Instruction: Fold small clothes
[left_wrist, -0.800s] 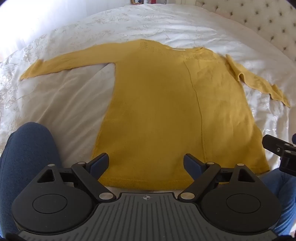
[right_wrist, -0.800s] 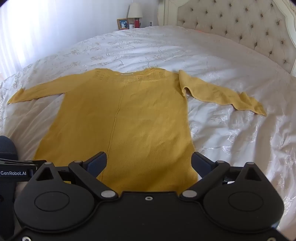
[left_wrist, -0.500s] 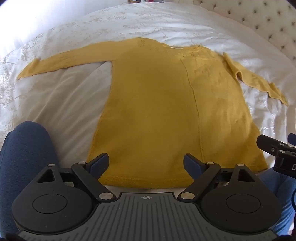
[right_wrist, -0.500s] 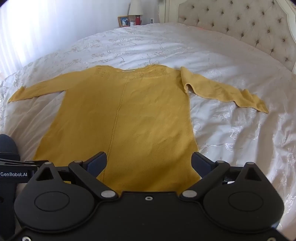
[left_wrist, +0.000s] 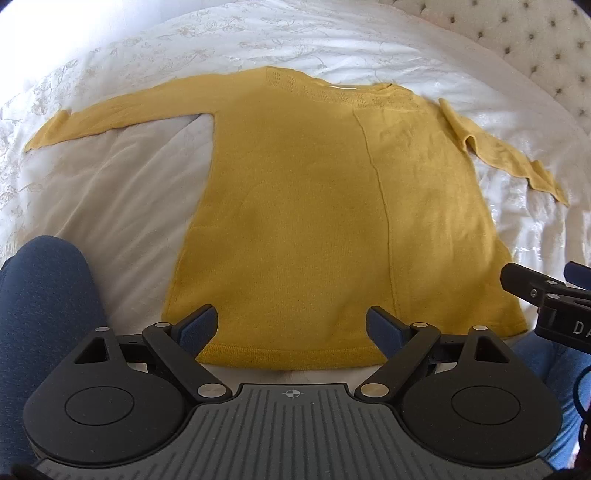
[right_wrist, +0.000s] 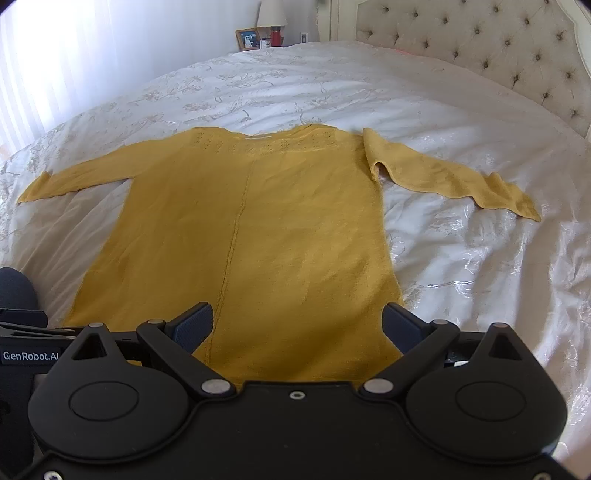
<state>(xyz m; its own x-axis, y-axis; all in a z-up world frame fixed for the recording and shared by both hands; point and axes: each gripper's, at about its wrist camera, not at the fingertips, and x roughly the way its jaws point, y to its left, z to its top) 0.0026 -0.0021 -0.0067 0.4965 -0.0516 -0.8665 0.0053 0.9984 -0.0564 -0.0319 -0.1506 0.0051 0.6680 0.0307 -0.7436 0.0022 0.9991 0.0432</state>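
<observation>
A white bed (right_wrist: 461, 258) with a faint flower pattern fills both views, and a tufted headboard (right_wrist: 480, 48) stands at its far right. A yellow sweater (right_wrist: 258, 229) lies flat on the cover, spread out. Its long axis runs near to far: the hem is at the near edge just under the grippers, and the neckline points toward the far side of the bed. A straight seam runs down the middle of the body along that axis. The left sleeve (right_wrist: 74, 177) stretches out to the left, nearly straight. The right sleeve (right_wrist: 450, 177) goes out to the right, angling back toward the near side, with a small fold at the armpit.

The left gripper (left_wrist: 291, 328) tilts steeply down over the near left part of the hem, its jaws wide apart with nothing clamped between them. The right gripper (right_wrist: 297, 326) tilts down over the near right part of the hem, jaws also wide apart and empty. A knee (left_wrist: 40, 314) in blue cloth sits at the near left, beside the sweater.
</observation>
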